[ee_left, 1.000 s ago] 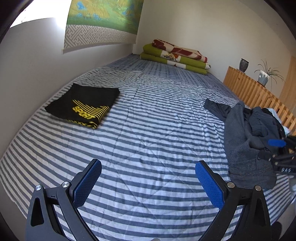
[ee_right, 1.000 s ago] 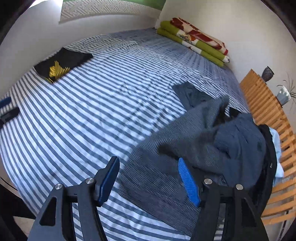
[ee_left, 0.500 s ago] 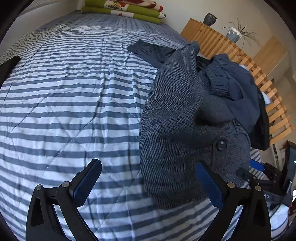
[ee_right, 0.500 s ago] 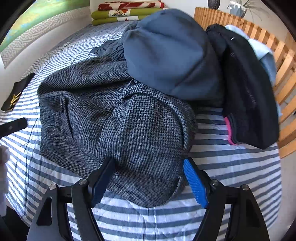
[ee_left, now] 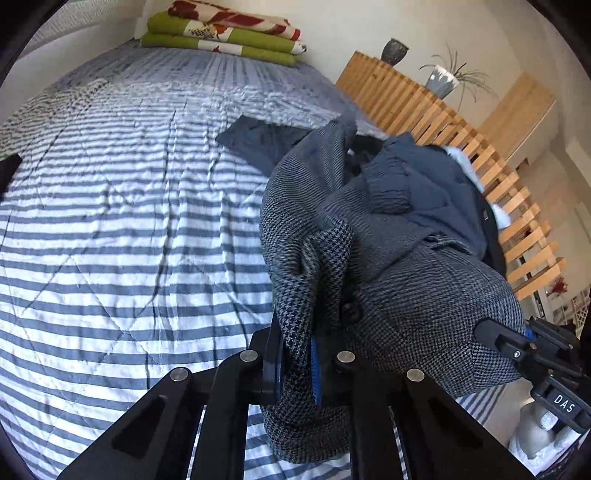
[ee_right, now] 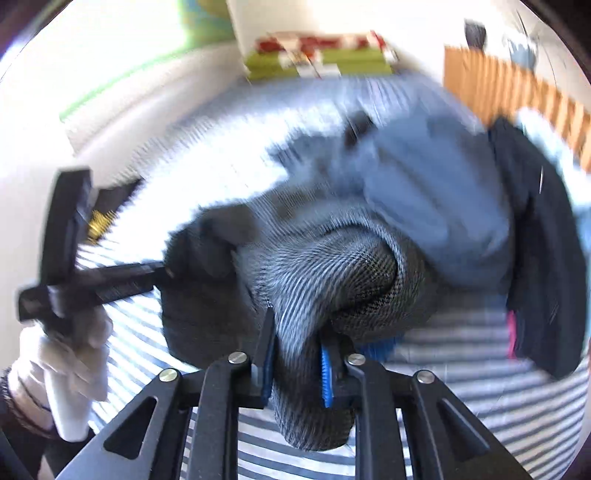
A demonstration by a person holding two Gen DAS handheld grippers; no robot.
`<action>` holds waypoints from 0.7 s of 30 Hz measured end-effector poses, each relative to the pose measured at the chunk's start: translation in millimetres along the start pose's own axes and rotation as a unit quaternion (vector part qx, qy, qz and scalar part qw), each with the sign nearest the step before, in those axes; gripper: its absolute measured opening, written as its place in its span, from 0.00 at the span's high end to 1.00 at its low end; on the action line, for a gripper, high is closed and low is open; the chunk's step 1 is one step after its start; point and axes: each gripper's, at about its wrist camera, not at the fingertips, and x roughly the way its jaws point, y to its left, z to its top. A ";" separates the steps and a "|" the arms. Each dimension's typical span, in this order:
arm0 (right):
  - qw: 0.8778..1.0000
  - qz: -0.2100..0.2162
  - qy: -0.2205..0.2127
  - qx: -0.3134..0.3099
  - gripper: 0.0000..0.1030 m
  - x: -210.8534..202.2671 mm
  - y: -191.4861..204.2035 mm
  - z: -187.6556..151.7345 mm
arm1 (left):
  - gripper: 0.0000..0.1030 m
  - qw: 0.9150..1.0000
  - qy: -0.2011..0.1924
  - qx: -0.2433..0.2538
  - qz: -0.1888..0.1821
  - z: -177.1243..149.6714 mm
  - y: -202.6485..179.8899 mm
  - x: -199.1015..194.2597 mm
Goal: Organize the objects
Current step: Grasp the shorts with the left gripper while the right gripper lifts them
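A grey houndstooth jacket [ee_left: 424,302] lies at the right of the striped bed [ee_left: 110,221], under a dark blue garment [ee_left: 424,192]. My left gripper [ee_left: 295,354] is closing, and its blue pads pinch a fold at the jacket's near left edge. In the blurred right wrist view my right gripper [ee_right: 295,354] is also closing, with a fold of the same jacket [ee_right: 332,266] pressed between its pads. The right gripper [ee_left: 517,343] shows in the left wrist view at the jacket's right edge. A gloved hand [ee_right: 74,343] holds the left gripper [ee_right: 129,277] at the jacket's left.
A black garment [ee_right: 535,240] lies to the right of the pile, against a wooden slatted rail [ee_left: 480,166]. Folded green and red blankets [ee_left: 221,33] sit at the bed's far end. A black shirt with yellow print [ee_right: 99,221] lies at the far left.
Both grippers moved in on the jacket and went from wide open to pinching folds at its near edge. The jacket's edge is now bunched and lifted off the sheet.
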 end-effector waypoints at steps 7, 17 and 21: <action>0.992 0.057 -0.106 -0.045 0.93 -110.8 60.6 42.2 | 0.90 0.993 -0.112 0.012 -0.044 43.1 -26.7 -134.4; 0.984 0.136 -0.111 -0.028 0.91 -162.1 121.3 81.3 | 0.95 0.978 -0.204 0.048 -0.002 47.8 -18.1 -306.4; 0.996 0.085 -0.014 -0.006 0.74 -64.2 117.4 78.1 | 0.93 0.989 -0.136 0.016 0.063 31.6 30.4 -277.0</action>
